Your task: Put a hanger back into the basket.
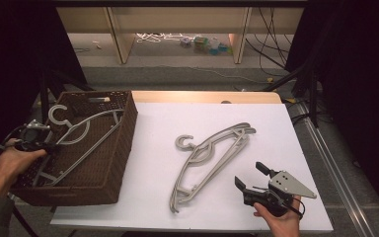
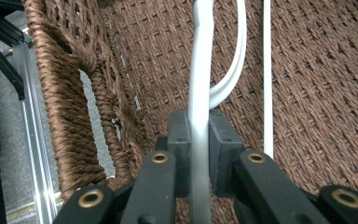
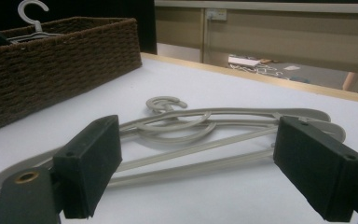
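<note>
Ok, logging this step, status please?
Left gripper shut on grey hanger in wicker basket. Right gripper open near stacked hangers on table. Nothing in the way.

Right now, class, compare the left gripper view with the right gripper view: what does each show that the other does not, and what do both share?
Left gripper view alone: the left gripper clamped on a bar of the grey hanger, against the basket's woven inside, with a handle opening in its wall.

Right gripper view alone: the right gripper with jaws wide apart, the hangers on the table and the white tabletop.

Both share: the brown wicker basket and the hanger in it.
</note>
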Demonstrator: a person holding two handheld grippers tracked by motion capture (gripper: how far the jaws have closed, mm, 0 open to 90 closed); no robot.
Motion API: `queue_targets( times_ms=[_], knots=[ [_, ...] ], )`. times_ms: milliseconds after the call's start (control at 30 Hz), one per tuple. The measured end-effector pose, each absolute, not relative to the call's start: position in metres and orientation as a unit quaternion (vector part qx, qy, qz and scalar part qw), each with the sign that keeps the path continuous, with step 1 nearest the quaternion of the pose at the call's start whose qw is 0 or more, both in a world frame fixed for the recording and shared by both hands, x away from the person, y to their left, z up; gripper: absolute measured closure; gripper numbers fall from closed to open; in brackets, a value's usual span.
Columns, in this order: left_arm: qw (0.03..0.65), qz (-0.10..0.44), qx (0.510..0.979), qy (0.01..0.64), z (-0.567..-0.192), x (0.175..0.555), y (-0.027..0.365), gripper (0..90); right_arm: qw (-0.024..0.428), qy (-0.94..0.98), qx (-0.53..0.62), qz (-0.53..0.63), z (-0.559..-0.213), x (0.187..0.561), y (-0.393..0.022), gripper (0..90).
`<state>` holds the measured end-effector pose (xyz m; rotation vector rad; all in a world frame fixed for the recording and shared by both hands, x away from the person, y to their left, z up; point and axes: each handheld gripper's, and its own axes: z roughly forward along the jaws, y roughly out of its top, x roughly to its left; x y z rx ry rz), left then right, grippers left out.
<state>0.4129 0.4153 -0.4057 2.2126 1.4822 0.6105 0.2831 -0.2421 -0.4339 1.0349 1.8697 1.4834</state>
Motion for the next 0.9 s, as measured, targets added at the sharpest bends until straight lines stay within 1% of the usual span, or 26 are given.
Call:
queue_targets(
  times_ms=[67,167,233,300,333,467,600,700,833,900],
  knots=[
    [0.202,0.226,0.788,0.536,-0.406,0.413,0.416,76.7,0.266,0.693,0.384,0.549,-0.434,0.283,-0.243,16.0],
    [0.188,0.23,0.788,0.54,-0.407,0.414,0.414,65.2,0.266,0.693,0.383,0.549,-0.434,0.283,-0.243,16.0],
    [0.199,0.244,0.777,0.545,-0.405,0.414,0.414,59.5,0.267,0.693,0.383,0.549,-0.434,0.283,-0.242,16.0],
    [0.204,0.254,0.763,0.559,-0.401,0.413,0.415,50.0,0.27,0.696,0.385,0.542,-0.433,0.282,-0.243,16.0],
    [0.208,0.258,0.757,0.563,-0.398,0.413,0.414,46.8,0.27,0.696,0.385,0.542,-0.433,0.282,-0.243,16.0],
    [0.246,0.263,0.753,0.55,-0.387,0.407,0.406,46.0,0.269,0.695,0.384,0.545,-0.433,0.283,-0.243,16.0],
    [0.288,0.26,0.744,0.544,-0.375,0.4,0.392,40.4,0.266,0.691,0.386,0.549,-0.434,0.283,-0.243,16.0],
    [0.317,0.252,0.74,0.537,-0.371,0.397,0.376,35.1,0.272,0.695,0.386,0.543,-0.432,0.282,-0.243,16.0],
    [0.341,0.253,0.744,0.516,-0.366,0.391,0.352,32.4,0.271,0.694,0.385,0.544,-0.432,0.282,-0.244,16.0],
    [0.37,0.253,0.732,0.513,-0.365,0.387,0.338,31.3,0.267,0.692,0.387,0.547,-0.433,0.282,-0.244,16.0]
  ],
)
